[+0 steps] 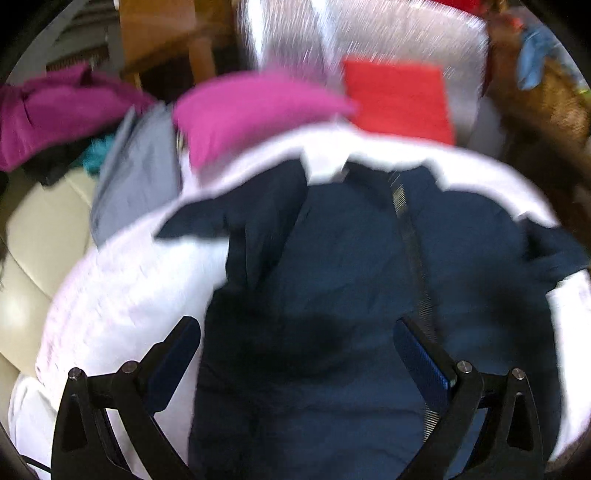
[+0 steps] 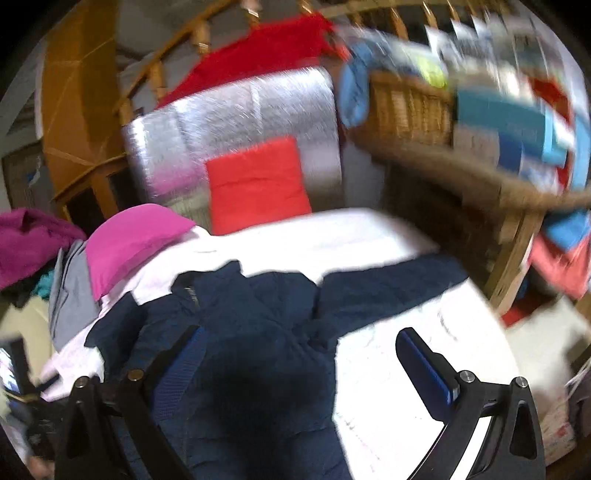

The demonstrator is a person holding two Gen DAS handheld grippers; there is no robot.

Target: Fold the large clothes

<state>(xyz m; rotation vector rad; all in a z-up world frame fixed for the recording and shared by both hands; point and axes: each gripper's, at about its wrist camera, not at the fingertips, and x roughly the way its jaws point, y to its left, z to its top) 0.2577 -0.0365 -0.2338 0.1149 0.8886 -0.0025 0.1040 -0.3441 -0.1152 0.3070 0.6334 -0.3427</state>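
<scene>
A dark navy zip jacket point(image 1: 332, 280) lies spread on a white sheet point(image 1: 122, 295), its zipper point(image 1: 410, 236) running away from me. My left gripper point(image 1: 297, 339) is open just above the jacket's near part, fingers wide apart, holding nothing. In the right wrist view the same jacket point(image 2: 251, 332) lies on the white sheet point(image 2: 406, 350), one sleeve stretched to the right. My right gripper point(image 2: 297, 350) is open above the jacket's near right side, its right finger point(image 2: 424, 365) over bare sheet. Both views are motion-blurred.
A pink pillow point(image 1: 255, 110), a red cushion point(image 1: 399, 99) and a silver padded panel point(image 1: 369, 33) lie behind the sheet. Grey cloth point(image 1: 136, 177) and a magenta garment point(image 1: 55, 110) pile at the left on a cream sofa. A wicker basket point(image 2: 410, 107) with clothes stands at the right.
</scene>
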